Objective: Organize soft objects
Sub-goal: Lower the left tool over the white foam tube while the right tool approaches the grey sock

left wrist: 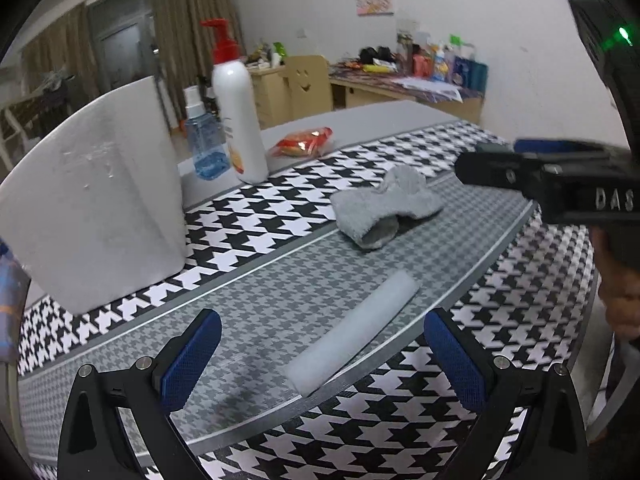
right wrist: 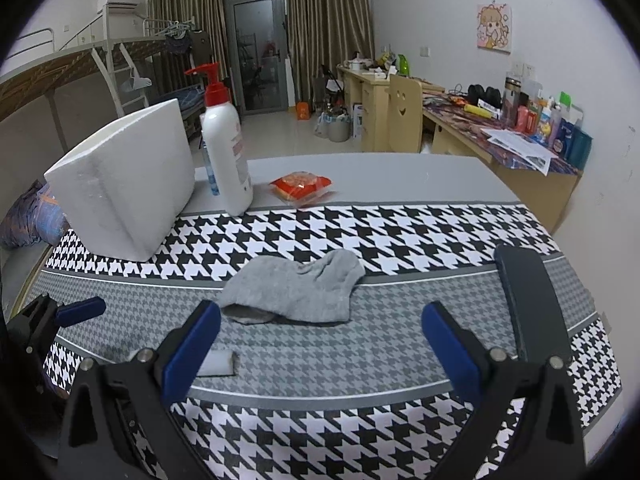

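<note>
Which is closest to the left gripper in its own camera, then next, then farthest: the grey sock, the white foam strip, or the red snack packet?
1. White foam strip, lying between the open fingers.
2. Grey sock, mid-table.
3. Red snack packet, far side.

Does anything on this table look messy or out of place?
The grey sock lies crumpled, not flat, straddling the cloth's stripe. The white foam strip lies askew, one end at the table's near edge. Nothing looks spilled or damaged.

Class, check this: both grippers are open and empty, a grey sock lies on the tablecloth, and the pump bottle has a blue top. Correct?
Not quite: the pump bottle has a red top, clear in the right wrist view. The left gripper and right gripper are open and empty; the sock lies on the tablecloth.
</note>
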`<state>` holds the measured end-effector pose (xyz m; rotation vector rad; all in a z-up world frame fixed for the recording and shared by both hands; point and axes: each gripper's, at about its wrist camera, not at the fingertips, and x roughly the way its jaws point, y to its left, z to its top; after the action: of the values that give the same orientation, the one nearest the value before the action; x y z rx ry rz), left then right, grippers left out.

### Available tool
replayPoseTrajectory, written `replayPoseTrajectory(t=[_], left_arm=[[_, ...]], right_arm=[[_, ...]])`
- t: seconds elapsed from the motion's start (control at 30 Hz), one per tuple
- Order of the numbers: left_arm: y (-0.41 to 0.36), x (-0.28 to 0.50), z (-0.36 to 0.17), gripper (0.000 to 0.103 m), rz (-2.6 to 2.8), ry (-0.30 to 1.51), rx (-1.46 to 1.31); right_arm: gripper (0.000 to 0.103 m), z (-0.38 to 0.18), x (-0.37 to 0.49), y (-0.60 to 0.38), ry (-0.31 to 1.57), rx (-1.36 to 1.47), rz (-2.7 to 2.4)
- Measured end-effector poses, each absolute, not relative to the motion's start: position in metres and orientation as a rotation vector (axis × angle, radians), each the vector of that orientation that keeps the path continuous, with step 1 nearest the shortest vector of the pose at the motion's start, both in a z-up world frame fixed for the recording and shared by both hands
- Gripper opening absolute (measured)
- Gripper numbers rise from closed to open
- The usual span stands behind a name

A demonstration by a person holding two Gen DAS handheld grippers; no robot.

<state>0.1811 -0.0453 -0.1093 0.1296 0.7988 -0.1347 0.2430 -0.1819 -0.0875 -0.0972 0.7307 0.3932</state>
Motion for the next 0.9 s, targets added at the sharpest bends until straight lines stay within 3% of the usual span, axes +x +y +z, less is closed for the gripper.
replayPoseTrajectory(t=[0.43, 0.8, 0.9], left_arm=[[-0.049, 0.202, -0.125, 0.092, -0.215, 0.866, 0.150], [-0.049, 0.211, -0.137, 0.073, -0.230, 0.920, 0.200], [-0.049, 0.211, -0.136, 0.063, -0.275, 0.933, 0.194]], right_arm=[[0.102, -0.098, 0.263, -0.177, 0.762, -0.093, 0.388], [0.102, -0.104, 0.270, -0.168, 0.789, -0.101, 0.415], [0.102, -0.107, 0.276, -0.166, 0.802, -0.105, 0.416]])
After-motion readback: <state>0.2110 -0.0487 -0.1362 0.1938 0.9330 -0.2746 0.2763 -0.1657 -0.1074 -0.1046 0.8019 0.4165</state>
